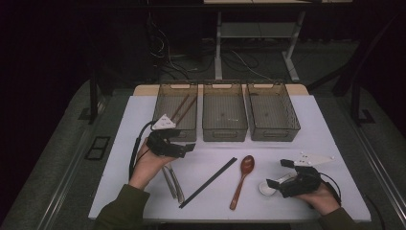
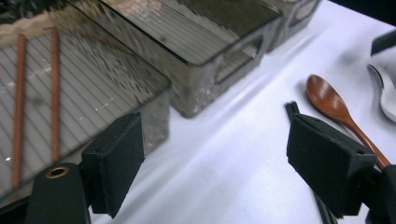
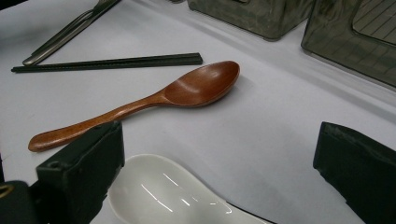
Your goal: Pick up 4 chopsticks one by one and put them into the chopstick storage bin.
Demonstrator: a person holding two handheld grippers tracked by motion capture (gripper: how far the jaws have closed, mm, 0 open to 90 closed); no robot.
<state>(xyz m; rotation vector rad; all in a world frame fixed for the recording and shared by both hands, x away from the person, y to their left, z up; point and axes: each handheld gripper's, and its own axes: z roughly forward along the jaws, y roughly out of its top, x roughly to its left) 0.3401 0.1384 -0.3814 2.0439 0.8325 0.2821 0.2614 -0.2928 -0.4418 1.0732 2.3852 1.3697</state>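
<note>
- Left tool [image 1: 184, 147]: jaws wide, empty, just ahead of the left bin [image 1: 175, 111], where two brown chopsticks [image 1: 183, 107] lie.
- Right tool [image 1: 278, 173]: jaws wide around the white spoon [image 3: 168, 193], not pinching it.
- Risk: closing off-centre could skid the glossy spoon across the worktop [image 1: 268, 153].
- Count: three bins, one wooden spoon [image 1: 243, 176], one black chopstick pair [image 1: 208, 182], metal cutlery [image 1: 173, 182].

Dim lab: bare test table [image 1: 316, 120], floor cables [image 1: 167, 57]

Wooden spoon [image 1: 243, 176] lies between black chopsticks [image 1: 208, 182] and white spoon [image 1: 268, 186] — bins [image 1: 225, 113] behind.
</note>
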